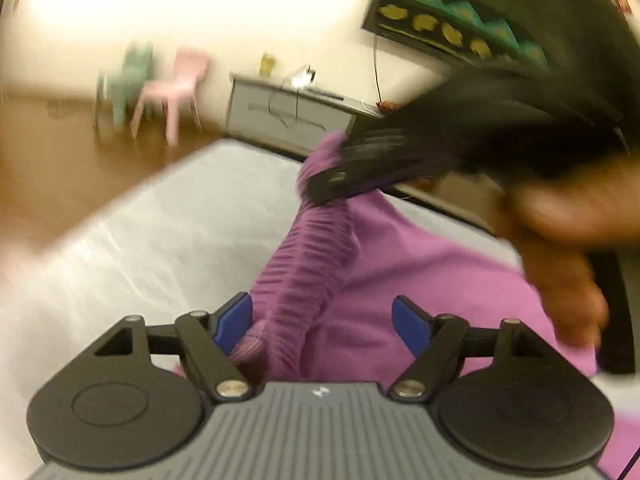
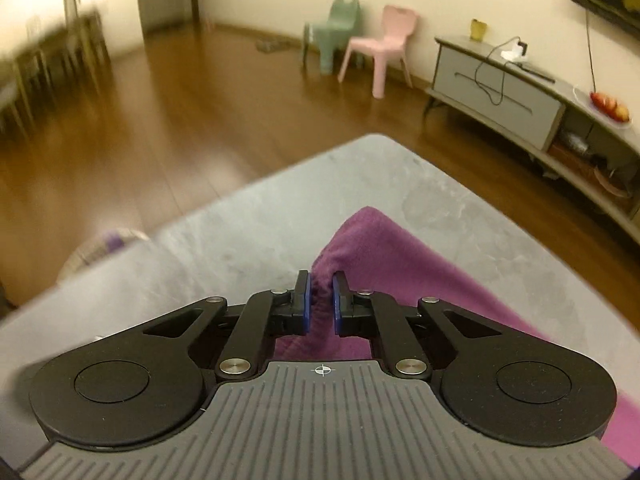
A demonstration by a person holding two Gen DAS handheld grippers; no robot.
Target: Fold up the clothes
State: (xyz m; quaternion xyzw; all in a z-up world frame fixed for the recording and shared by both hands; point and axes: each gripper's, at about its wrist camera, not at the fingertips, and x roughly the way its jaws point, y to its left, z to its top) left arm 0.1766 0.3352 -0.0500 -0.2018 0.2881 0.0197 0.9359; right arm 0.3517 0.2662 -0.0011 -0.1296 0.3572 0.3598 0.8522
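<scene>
A purple garment [image 2: 400,256] lies on the grey table [image 2: 320,184]. My right gripper [image 2: 321,292] is shut on a raised fold of its edge, and the cloth peaks up between the blue pads. In the left wrist view the garment [image 1: 420,272] spreads to the right, with a ribbed band [image 1: 304,280] running up the middle. My left gripper [image 1: 324,322] is open around the near end of that band, which lies against the left pad and clear of the right one. The right gripper [image 1: 332,184] shows blurred above, lifting the band's far end, with a hand [image 1: 560,240] behind it.
The table's far corner [image 2: 376,140] and left edge drop to a wooden floor [image 2: 180,120]. A grey TV cabinet [image 2: 504,92] with a fruit bowl [image 2: 610,108] stands at the right wall. A pink chair [image 2: 380,52] and a green chair [image 2: 336,36] stand beyond.
</scene>
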